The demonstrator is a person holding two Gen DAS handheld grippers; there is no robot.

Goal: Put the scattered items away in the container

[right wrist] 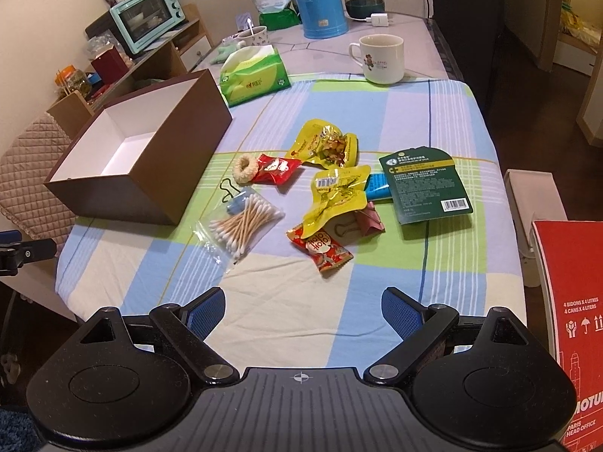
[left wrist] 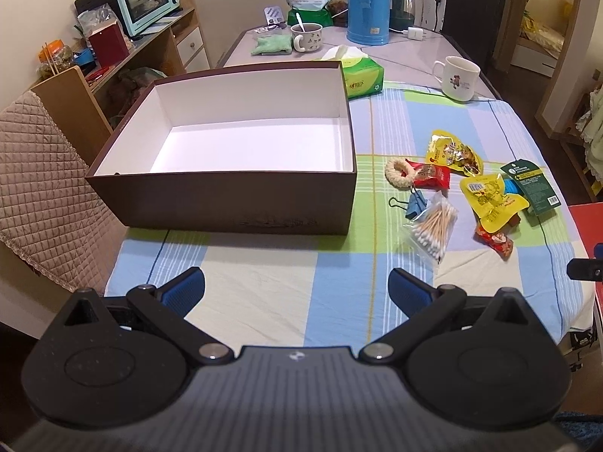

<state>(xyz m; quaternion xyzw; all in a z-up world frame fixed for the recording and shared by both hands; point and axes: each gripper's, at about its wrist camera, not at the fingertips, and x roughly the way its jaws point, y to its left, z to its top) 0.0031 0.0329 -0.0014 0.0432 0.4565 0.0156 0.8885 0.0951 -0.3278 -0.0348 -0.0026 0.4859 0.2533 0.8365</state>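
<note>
A brown box (left wrist: 226,203) (right wrist: 181,139) with a white inside stands on the checked cloth, nothing in it. To its right lie the scattered items: a bag of cotton swabs (left wrist: 433,226) (right wrist: 243,224), a blue binder clip (left wrist: 414,205), a cream hair tie (right wrist: 245,167), red snack packets (right wrist: 277,167) (right wrist: 326,252), two yellow snack packs (right wrist: 326,145) (right wrist: 337,196), a pink binder clip (right wrist: 358,226) and a green carded item (right wrist: 427,184). My left gripper (left wrist: 297,290) hangs open over the near cloth, in front of the box. My right gripper (right wrist: 303,309) is open too, short of the items.
Behind the box are a green tissue pack (right wrist: 254,75), a white mug (right wrist: 380,58), a blue thermos (right wrist: 320,0) and another mug with a spoon (left wrist: 307,35). A padded chair back (left wrist: 37,196) stands left of the table. A red carton (right wrist: 569,320) stands at the right.
</note>
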